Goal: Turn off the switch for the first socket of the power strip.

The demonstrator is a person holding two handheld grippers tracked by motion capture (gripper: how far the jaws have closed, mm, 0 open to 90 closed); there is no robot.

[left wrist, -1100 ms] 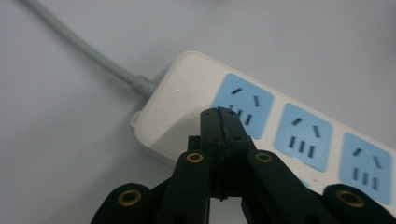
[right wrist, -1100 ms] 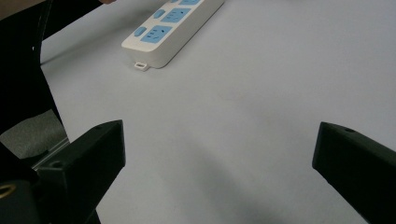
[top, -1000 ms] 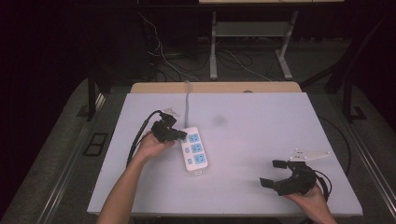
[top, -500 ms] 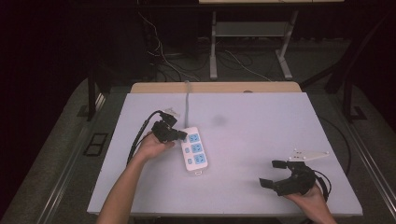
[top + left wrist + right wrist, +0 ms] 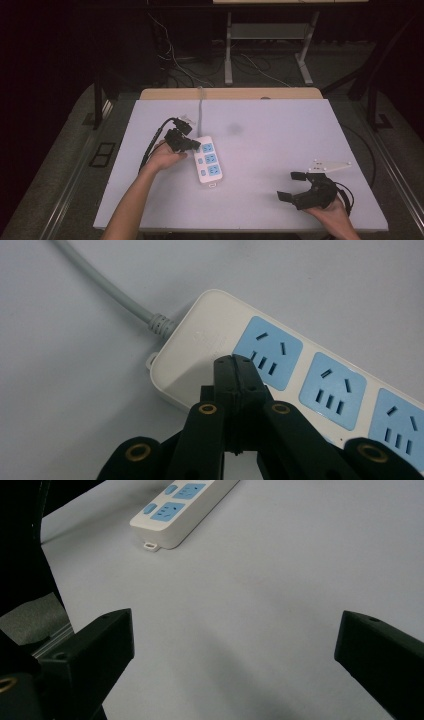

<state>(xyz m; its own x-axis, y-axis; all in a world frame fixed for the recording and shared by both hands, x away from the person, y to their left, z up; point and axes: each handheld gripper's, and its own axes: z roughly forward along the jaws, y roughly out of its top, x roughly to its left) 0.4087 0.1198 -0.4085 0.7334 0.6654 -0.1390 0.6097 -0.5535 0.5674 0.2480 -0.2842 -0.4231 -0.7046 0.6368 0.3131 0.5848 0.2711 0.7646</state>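
A white power strip (image 5: 208,160) with three blue socket faces lies left of the table's middle, its grey cord (image 5: 201,111) running to the far edge. My left gripper (image 5: 195,146) is shut with nothing in it, its tips at the strip's cord end. In the left gripper view the shut gripper (image 5: 234,369) hovers over the power strip (image 5: 300,370) beside the first blue socket; whether it touches is unclear. My right gripper (image 5: 291,186) stands open near the front right, above bare table. The right gripper view has the gripper (image 5: 232,635) wide open and the power strip (image 5: 185,507) far off.
The white table (image 5: 280,135) has a wooden strip along its far edge (image 5: 230,93). A white three-cornered plate (image 5: 327,166) tops the right gripper. Cables and metal stand legs (image 5: 227,47) lie on the dark floor beyond the table.
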